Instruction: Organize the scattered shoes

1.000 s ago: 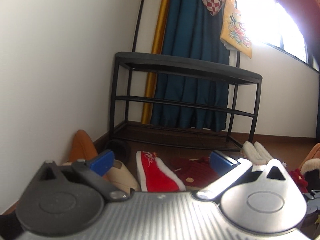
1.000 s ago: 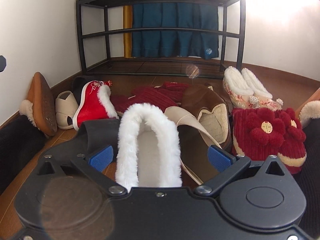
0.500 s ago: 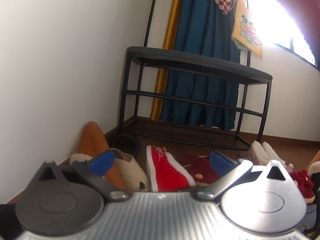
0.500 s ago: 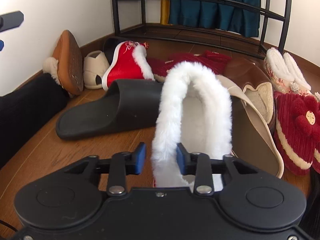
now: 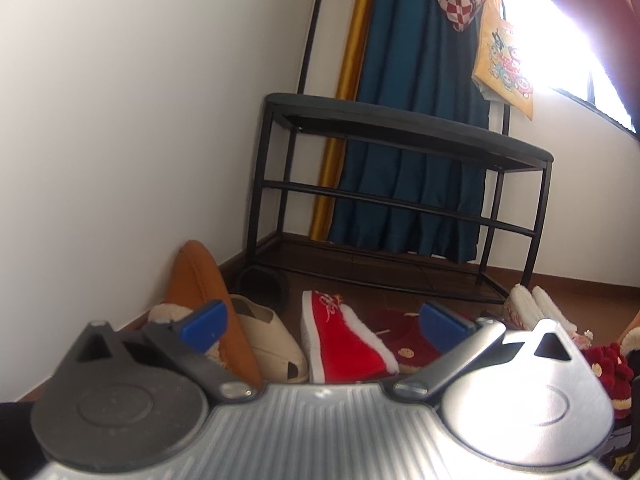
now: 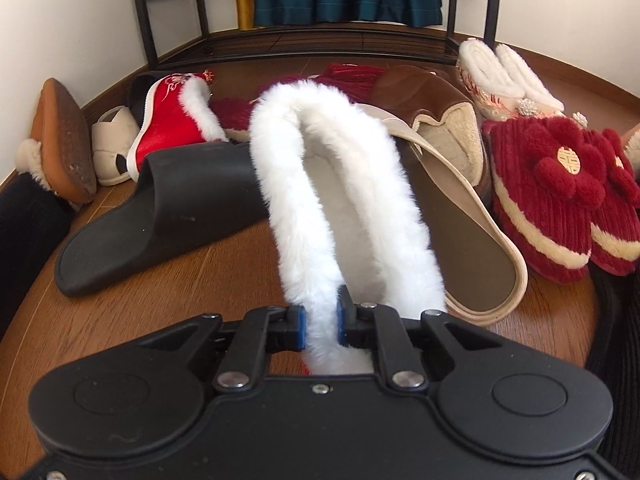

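Gripping: right gripper (image 6: 319, 326) pinches the white fur trim of a fur slipper (image 6: 344, 200) at its heel end; the fingers press almost together with only fluff between them.
Left gripper: left gripper (image 5: 320, 322) hangs apart from the shoes, fingers spread wide and holding nothing.
Slipper position: lies toe-forward, overlapping a black slide (image 6: 160, 208) on its left and a tan slipper (image 6: 452, 216) on its right.
Pile: a red shoe (image 6: 168, 120), cream shoe (image 6: 112, 144), orange slipper (image 6: 60, 144) on edge by the wall, white pair (image 6: 504, 76) and maroon pair (image 6: 560, 184) crowd the floor (image 6: 200, 280).
Rack: shoe rack (image 5: 400, 184) stands behind the pile, shelves bare in view.
Risk, grip: hold looks shallow, on soft fur only; the trim may slide out, or the slipper may swing and sag once lifted.
Risk, neighbours: lifting could drag the slide or tan slipper along, since they touch it.
Risk, rack: a dangling toe may catch a rack bar.
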Demonstrator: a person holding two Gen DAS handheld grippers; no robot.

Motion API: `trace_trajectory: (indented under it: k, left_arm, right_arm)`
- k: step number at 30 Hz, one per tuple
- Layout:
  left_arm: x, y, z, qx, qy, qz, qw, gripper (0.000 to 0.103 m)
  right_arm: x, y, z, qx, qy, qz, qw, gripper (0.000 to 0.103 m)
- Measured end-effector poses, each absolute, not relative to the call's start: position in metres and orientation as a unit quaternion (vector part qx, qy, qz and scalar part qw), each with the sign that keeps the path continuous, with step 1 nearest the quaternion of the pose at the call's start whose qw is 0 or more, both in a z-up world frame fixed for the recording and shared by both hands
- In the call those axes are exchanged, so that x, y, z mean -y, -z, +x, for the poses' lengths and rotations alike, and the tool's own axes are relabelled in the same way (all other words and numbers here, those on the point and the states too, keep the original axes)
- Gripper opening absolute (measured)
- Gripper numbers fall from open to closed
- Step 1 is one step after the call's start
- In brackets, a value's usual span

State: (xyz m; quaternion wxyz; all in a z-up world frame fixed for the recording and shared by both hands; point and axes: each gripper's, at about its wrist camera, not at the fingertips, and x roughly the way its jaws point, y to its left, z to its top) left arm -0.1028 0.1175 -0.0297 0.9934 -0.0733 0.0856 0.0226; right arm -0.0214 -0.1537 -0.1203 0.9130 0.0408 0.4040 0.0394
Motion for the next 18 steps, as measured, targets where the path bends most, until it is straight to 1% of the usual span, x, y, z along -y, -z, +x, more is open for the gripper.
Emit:
trace_trajectory:
  k: [4, 8, 9, 11, 12, 13, 15, 18]
  left_arm:
    - [-0.116, 0.030, -0.106, -0.083, -0.020, -0.072, 0.994, 0.103]
    - [-0.115, 0.031, -0.107, -0.082, -0.021, -0.066, 0.994, 0.103]
    - [-0.115, 0.031, -0.107, -0.082, -0.021, -0.065, 0.994, 0.103]
    - [-0.116, 0.031, -0.108, -0.081, -0.023, -0.064, 0.994, 0.103]
    - [-0.117, 0.031, -0.108, -0.079, -0.025, -0.064, 0.994, 0.103]
    - [-0.117, 0.031, -0.108, -0.079, -0.026, -0.065, 0.994, 0.103]
    - [-0.118, 0.032, -0.106, -0.084, -0.030, -0.069, 0.994, 0.103]
    - [-0.115, 0.033, -0.105, -0.092, -0.030, -0.070, 0.993, 0.103]
  right_arm:
    - [0.138, 0.119, -0.023, -0.409, -0.044, 0.062, 0.909, 0.011]
    - [0.120, 0.117, -0.019, -0.414, -0.058, 0.075, 0.905, 0.012]
    - [0.116, 0.116, -0.017, -0.413, -0.058, 0.067, 0.906, 0.018]
    - [0.111, 0.111, -0.017, -0.410, -0.053, 0.049, 0.909, 0.044]
    - [0.110, 0.106, -0.019, -0.403, -0.048, 0.040, 0.913, 0.074]
    - [0.107, 0.100, -0.023, -0.390, -0.043, 0.028, 0.919, 0.089]
    - [0.102, 0.085, -0.032, -0.362, -0.043, 0.000, 0.931, 0.097]
    - [0.101, 0.066, -0.042, -0.327, -0.041, -0.010, 0.944, 0.102]
